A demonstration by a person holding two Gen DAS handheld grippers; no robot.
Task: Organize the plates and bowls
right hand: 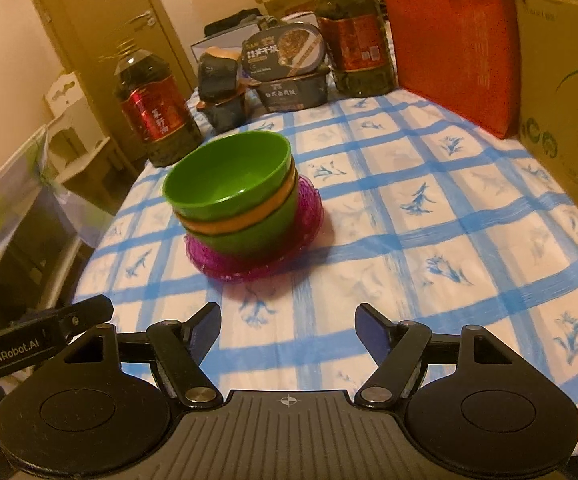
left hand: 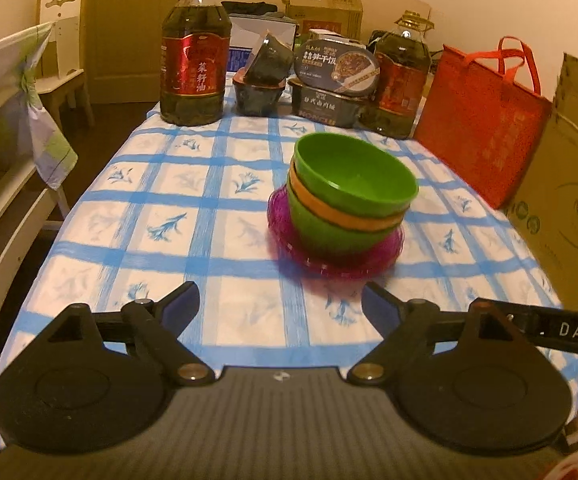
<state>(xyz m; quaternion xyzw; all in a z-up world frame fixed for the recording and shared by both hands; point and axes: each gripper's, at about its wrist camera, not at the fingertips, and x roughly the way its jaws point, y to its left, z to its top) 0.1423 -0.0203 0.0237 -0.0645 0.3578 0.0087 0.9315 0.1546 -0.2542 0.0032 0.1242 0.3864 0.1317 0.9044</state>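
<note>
A stack of bowls stands on purple plates (left hand: 337, 254) (right hand: 249, 264) in the middle of the checked tablecloth. A green bowl (left hand: 353, 174) (right hand: 229, 170) is on top, an orange bowl (left hand: 353, 218) (right hand: 237, 216) under it, another green bowl (left hand: 321, 226) (right hand: 257, 230) at the bottom. My left gripper (left hand: 281, 300) is open and holds nothing, short of the stack, which lies ahead and slightly right of it. My right gripper (right hand: 287, 320) is open too, with only cloth between its fingers; the stack lies ahead to its left.
Two large oil bottles (left hand: 195, 56) (left hand: 401, 80), boxed meals (left hand: 335, 84) and a dark tub (left hand: 259, 94) line the table's far end. A red bag (left hand: 485, 120) and a cardboard box (left hand: 569, 208) stand along the right side. A chair (left hand: 17, 112) stands left of the table.
</note>
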